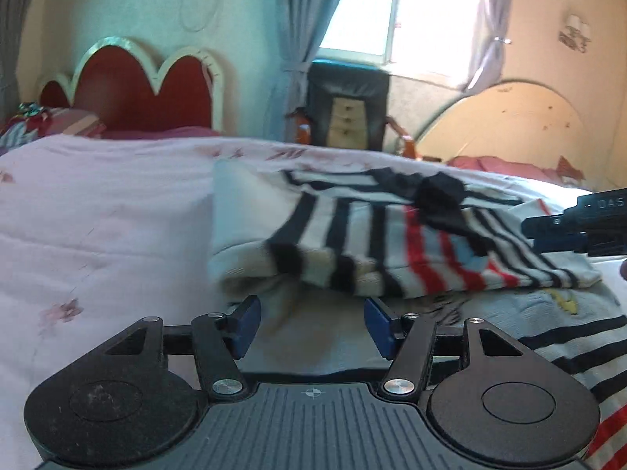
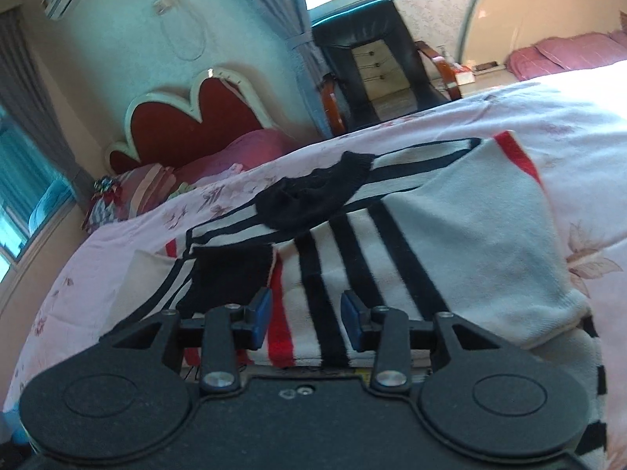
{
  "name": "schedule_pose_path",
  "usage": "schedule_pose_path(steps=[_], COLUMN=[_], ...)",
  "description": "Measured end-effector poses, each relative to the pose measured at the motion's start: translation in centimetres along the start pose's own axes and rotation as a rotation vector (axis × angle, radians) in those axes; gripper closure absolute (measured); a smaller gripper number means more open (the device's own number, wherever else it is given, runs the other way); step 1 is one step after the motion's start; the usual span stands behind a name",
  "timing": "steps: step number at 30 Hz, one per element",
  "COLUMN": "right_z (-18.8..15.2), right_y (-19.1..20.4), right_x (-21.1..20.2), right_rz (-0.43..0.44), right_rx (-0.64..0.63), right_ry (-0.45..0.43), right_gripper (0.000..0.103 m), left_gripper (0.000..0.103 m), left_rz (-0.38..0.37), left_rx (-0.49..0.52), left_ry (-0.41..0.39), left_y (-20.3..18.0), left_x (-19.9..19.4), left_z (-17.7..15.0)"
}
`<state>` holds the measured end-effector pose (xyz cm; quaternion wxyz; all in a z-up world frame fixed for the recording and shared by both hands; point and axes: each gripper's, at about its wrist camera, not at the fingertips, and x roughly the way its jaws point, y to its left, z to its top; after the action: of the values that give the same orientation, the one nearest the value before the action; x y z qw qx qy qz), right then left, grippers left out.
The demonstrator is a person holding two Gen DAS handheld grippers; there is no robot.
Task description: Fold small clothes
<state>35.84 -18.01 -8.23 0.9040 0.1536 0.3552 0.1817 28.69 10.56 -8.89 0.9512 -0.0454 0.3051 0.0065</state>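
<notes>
Two open tools w/ striped top between; chair beyond bed.

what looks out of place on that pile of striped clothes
A small black sock lies crumpled on top of the striped clothes, unfolded and askew across the stripes. The pile itself is rumpled on the pink bedspread. Both grippers, left and right, are open and hold nothing.

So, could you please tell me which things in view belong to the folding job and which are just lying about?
Part of the job:
- striped socks, piled on the bed
- black sock, on top of the striped ones
- left gripper, open
- right gripper, open

Just lying about:
- pink bedspread
- red headboard
- black armchair
- curtains
</notes>
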Motion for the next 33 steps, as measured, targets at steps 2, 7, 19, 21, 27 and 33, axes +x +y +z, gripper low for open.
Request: schedule_pose_path(steps=[2,7,19,21,27,33], right_z=[-0.2,-0.8,0.6,0.0,-1.1,-0.6], right_y=[1.9,5.7,0.9,-1.2,-5.3,-8.2], right_x=[1.2,3.7,-1.6,-1.2,-1.1,-0.4], right_rz=[0.018,-0.031,-0.167,-0.180,-0.155,-0.101], right_rx=[-0.087,-0.319,-0.186,-0.123,0.082,0.251], right_ry=[0.025,0.028,-0.156,-0.104,-0.049,-0.042], right_gripper=[0.061,0.056,0.096,0.097,0.078,0.080], left_gripper=[0.044,0.045,0.067,0.068,0.068,0.068], left_rz=[0.036,0.042,0.011,0.013,0.016,0.009], left_rx=[0.000,0.014,0.034,0.042,0.079,0.074], left_ry=[0.022,0.018,0.039,0.042,0.024,0.048], left_y=[1.8,2.9,2.2,2.1,1.7,1.8], left_x=[1.1,2.7,4.9,4.9,4.1,4.5], left_z=[-0.3,0.5,1.6,1.7,2.1,2.1])
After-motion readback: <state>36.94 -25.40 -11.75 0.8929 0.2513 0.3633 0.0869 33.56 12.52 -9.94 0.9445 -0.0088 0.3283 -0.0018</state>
